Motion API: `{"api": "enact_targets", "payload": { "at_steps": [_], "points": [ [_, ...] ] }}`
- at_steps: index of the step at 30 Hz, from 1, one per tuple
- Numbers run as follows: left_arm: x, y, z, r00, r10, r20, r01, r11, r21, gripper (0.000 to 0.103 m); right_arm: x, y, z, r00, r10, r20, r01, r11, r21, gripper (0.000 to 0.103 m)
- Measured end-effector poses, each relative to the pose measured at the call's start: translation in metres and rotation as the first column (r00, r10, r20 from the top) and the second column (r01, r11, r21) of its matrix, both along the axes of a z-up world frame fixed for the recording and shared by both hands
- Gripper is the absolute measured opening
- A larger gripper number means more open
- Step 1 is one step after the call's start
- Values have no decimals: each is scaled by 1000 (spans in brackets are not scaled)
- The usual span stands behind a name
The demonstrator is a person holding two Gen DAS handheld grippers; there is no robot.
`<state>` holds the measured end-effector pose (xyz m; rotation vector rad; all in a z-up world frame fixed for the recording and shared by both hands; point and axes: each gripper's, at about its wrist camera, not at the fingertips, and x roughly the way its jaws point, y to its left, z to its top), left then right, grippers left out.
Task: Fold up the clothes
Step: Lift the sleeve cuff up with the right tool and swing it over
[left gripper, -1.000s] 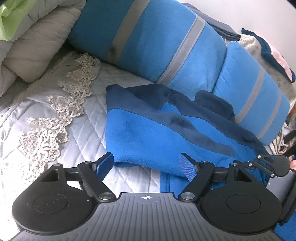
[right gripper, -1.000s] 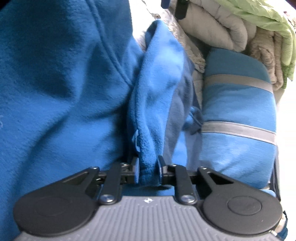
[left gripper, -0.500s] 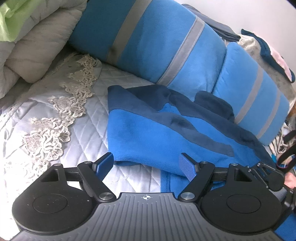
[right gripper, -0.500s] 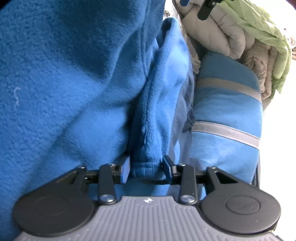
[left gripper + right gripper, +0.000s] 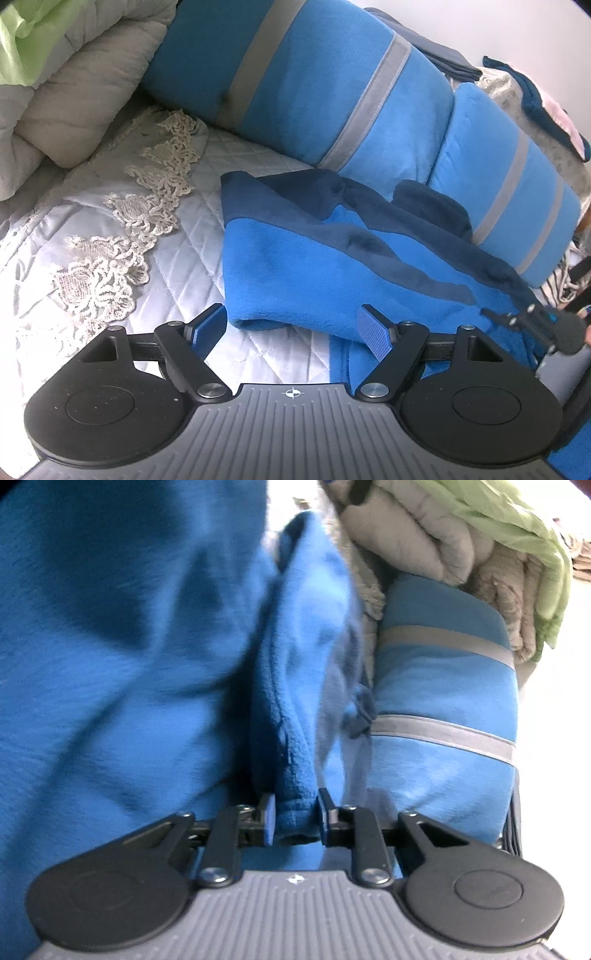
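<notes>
Quilted pale bed cover (image 5: 207,221) with lace trim is the work surface. Up close, the left gripper (image 5: 293,325) hangs over the near edge of the blue fleece (image 5: 295,273), jaws released and wide, nothing between them. That fleece lies folded flat on the bed, its navy band toward the back. Over at the right gripper (image 5: 293,814), the jaws have just been closing and now pinch a bunched hem of the same fleece (image 5: 295,709). Further back sit two blue striped pillows (image 5: 332,92), then a rolled grey duvet (image 5: 74,110) with something green on top.
</notes>
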<state>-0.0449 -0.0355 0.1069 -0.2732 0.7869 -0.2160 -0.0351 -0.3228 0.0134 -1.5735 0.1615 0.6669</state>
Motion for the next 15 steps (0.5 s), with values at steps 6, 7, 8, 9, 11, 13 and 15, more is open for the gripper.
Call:
{"api": "enact_targets", "payload": {
  "at_steps": [6, 7, 8, 9, 11, 13, 15],
  "points": [
    [-2, -4, 1, 1000, -7, 29, 6, 999, 34, 78, 11, 0, 32, 1000, -11, 22, 11, 1000, 23, 22],
    [-2, -5, 2, 999, -8, 34, 7, 999, 46, 77, 13, 0, 37, 999, -13, 29, 13, 1000, 24, 22],
    [-3, -7, 2, 999, -10, 39, 8, 998, 58, 77, 16, 1, 41, 999, -15, 36, 14, 1000, 25, 22],
    [-4, -8, 3, 999, -14, 49, 10, 997, 74, 77, 18, 1, 46, 999, -16, 44, 15, 1000, 25, 22],
    [-7, -12, 5, 997, -25, 74, 17, 994, 111, 78, 24, 2, 55, 998, -20, 59, 19, 999, 30, 22],
    [-10, -17, 7, 994, -51, 93, 37, 988, 150, 78, 31, 2, 66, 997, -27, 74, 25, 999, 37, 22],
    [-11, -22, 9, 991, -79, 109, 56, 979, 197, 78, 38, 2, 77, 996, -34, 87, 31, 999, 45, 22]
  ]
}}
